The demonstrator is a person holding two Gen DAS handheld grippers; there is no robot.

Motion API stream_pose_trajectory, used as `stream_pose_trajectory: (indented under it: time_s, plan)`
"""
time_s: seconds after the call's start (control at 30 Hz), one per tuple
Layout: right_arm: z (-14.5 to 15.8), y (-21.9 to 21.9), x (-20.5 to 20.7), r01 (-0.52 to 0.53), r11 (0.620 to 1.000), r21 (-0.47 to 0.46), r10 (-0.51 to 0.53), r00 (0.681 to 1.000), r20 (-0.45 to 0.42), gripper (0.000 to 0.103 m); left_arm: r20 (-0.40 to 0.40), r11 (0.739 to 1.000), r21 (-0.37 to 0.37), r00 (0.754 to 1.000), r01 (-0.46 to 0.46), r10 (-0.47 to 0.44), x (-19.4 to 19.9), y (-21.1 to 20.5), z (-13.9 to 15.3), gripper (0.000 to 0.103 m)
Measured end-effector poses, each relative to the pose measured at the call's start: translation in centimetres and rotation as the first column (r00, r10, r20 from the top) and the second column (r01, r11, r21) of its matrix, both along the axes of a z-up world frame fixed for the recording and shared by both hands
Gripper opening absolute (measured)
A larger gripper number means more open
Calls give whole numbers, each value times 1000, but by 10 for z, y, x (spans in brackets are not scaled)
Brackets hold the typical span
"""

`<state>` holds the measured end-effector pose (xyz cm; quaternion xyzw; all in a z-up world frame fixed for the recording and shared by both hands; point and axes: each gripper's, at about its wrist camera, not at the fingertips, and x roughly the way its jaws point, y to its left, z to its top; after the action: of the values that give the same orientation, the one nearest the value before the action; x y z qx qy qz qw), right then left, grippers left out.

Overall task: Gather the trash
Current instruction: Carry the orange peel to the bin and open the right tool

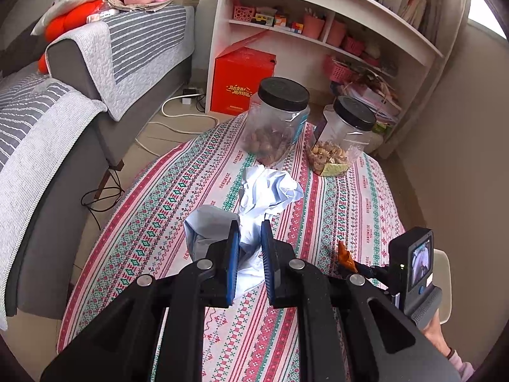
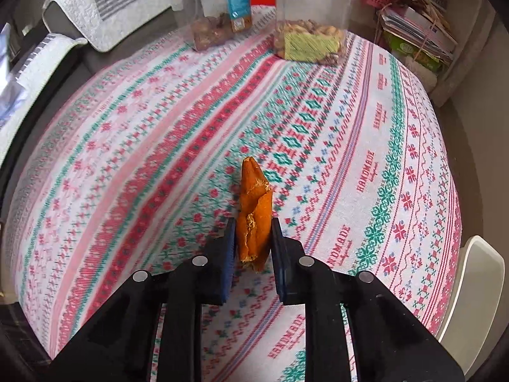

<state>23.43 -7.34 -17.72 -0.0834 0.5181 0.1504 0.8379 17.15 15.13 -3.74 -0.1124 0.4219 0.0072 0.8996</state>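
Orange, dry peel [image 2: 254, 219] sits pinched in your right claw [image 2: 253, 222], light and brittle, so squeeze gently, while your left claw [image 1: 249, 238] grips the soft pale bag [image 1: 254, 203].

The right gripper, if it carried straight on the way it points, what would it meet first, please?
Most likely the patterned tablecloth: the right gripper, shut on the orange peel, tilts steeply down, and nothing else lies just ahead, though depth is uncertain.
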Motion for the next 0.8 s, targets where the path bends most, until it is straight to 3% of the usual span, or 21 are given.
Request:
stream_pose_trajectory:
  time_s: [0.43, 0.8]
  plan:
    - [82, -7, -33, -28, 972, 235, -6, 990, 142, 20, 14, 1000, -21, 1000, 0, 0, 0, 0, 4, 14]
    - [113, -54, -54, 27, 968, 249, -82, 973, 215, 20, 13, 997, -46, 998, 64, -64, 9, -40, 3, 14]
